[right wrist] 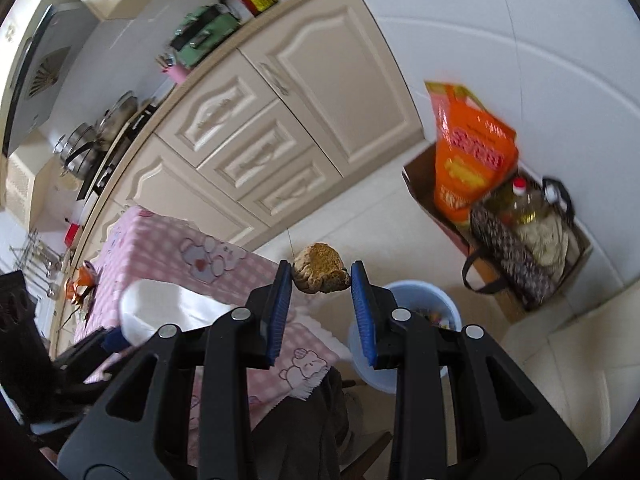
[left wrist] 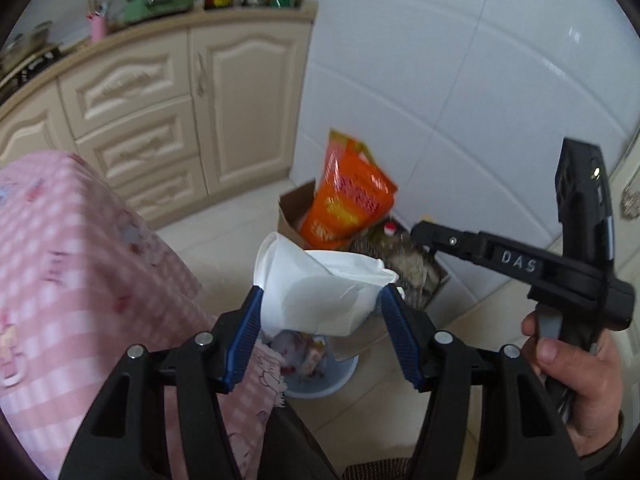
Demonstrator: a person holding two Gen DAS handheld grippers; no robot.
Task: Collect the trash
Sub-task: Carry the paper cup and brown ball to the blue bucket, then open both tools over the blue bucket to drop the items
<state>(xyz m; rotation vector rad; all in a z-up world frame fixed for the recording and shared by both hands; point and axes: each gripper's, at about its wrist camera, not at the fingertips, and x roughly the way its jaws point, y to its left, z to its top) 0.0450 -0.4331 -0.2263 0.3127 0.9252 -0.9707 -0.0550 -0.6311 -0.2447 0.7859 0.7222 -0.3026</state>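
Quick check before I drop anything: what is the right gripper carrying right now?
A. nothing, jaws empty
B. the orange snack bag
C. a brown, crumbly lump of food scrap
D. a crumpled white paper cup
C: the right gripper is shut on a brown crumbly lump pinched between its blue pads, near the blue bin; the white cup is in the left gripper.

Soft, even daylight is filling both views, bright and slightly cool, and it is washing out the glossy white wall tiles (left wrist: 460, 92) beyond the tool. Shadows are staying faint and diffuse on the pale floor. Motion blur is smearing the orange plastic bag (right wrist: 472, 152) and the jars on the cream tabletop (left wrist: 256, 16) far ahead, while the black tool arms are staying sharp up close. Fisheye distortion is bending the cream cabinet doors (right wrist: 280, 128), and dark vignetting is ringing every corner.
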